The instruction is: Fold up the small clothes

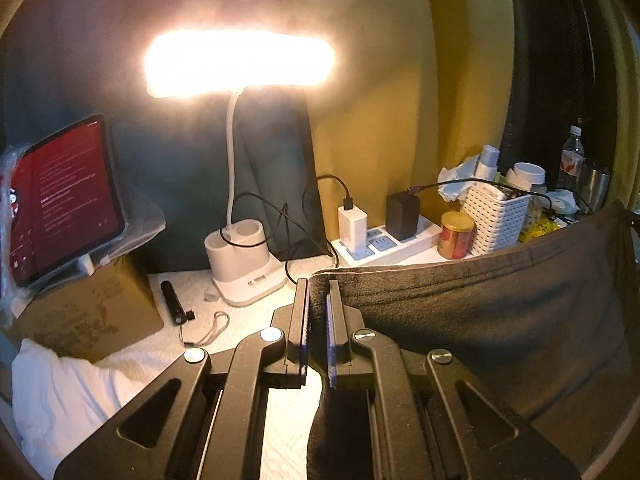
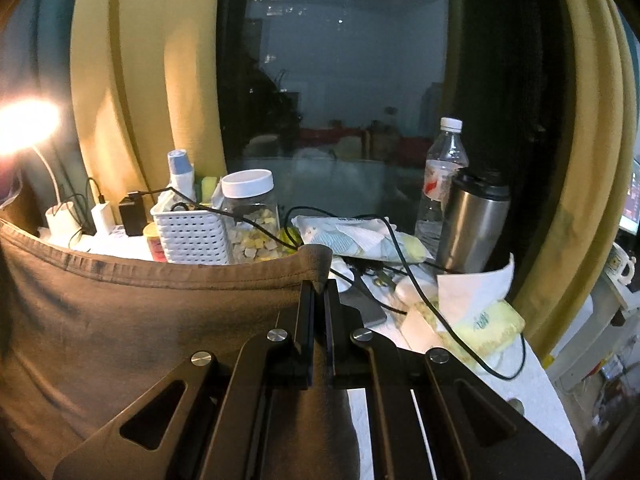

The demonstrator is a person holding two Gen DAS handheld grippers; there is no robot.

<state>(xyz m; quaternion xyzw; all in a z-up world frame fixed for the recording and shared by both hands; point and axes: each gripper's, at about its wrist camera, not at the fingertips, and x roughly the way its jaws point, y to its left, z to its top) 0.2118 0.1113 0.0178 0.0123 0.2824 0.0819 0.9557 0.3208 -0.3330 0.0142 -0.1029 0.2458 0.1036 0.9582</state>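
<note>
Grippers first: our left gripper (image 1: pixel 318 292) pinches corner of dark grey garment (image 1: pixel 480 320) at lower centre of left wrist view; our right gripper (image 2: pixel 319 292) pinches opposite corner (image 2: pixel 316 256). Garment hangs stretched between them, filling lower right of left view, lower left of right view. Beyond we see white desk lamp (image 1: pixel 240 256), power strip (image 1: pixel 384 242), white basket (image 2: pixel 192 232), steel tumbler (image 2: pixel 472 220), dark window (image 2: pixel 340 80).
</note>
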